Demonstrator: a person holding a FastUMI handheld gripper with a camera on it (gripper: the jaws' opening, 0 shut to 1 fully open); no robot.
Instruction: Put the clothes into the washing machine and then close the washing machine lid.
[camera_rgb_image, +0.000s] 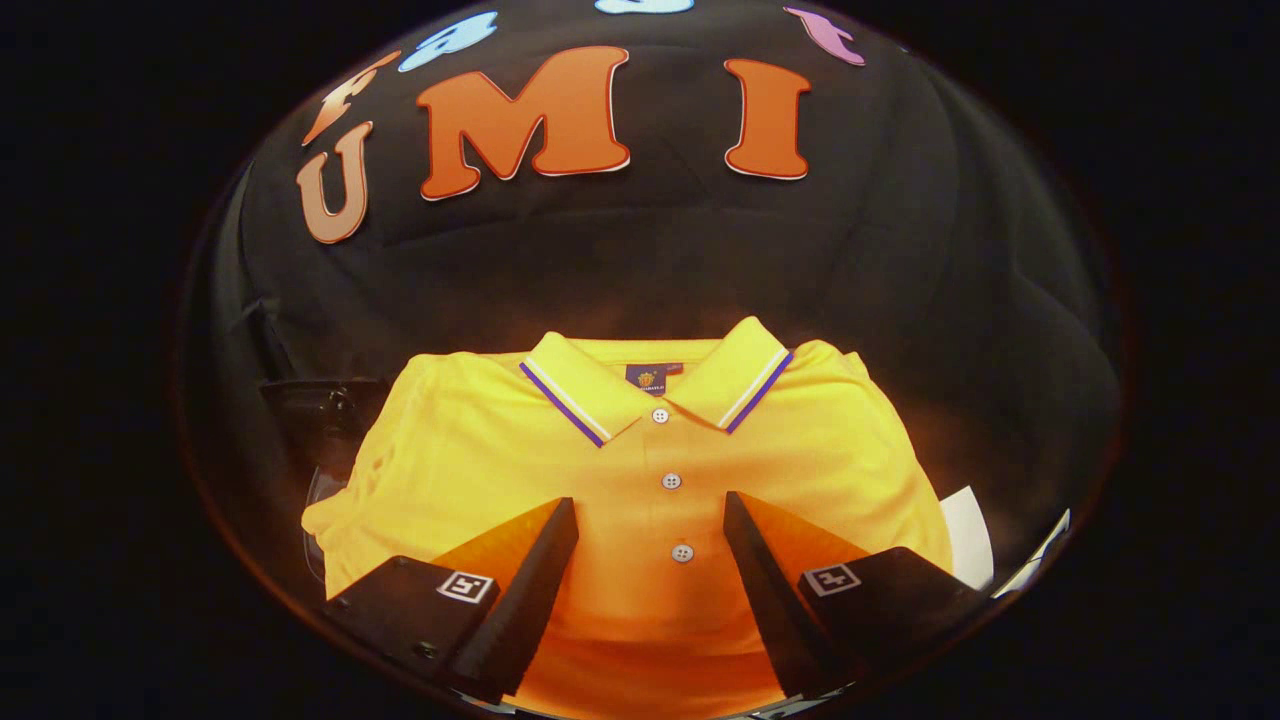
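— Black cloth (900, 300) covers the whole booth, under the work and up the back wall. What sits nearest the camera?

— The gripper (650, 515), its two fingers spread wide apart with nothing pinched between them. They hang over the lower front of a yellow polo shirt (500, 460), and whether the tips touch the fabric I cannot tell.

— So the shirt is not in its grasp?

— No. It lies folded and flat on the dark cloth, front up. Its button placket (672, 482) runs up the gap between the fingers: one button between the tips, another just ahead of them, a third near the neck.

— And beyond that?

— The collar (570, 385), yellow with a white and purple stripe along its edge, is spread open at the far end of the shirt. Something white (968, 535) peeks out past the shirt's right side, and a dark object (325, 405) lies just off its left shoulder; neither is clear enough to name.
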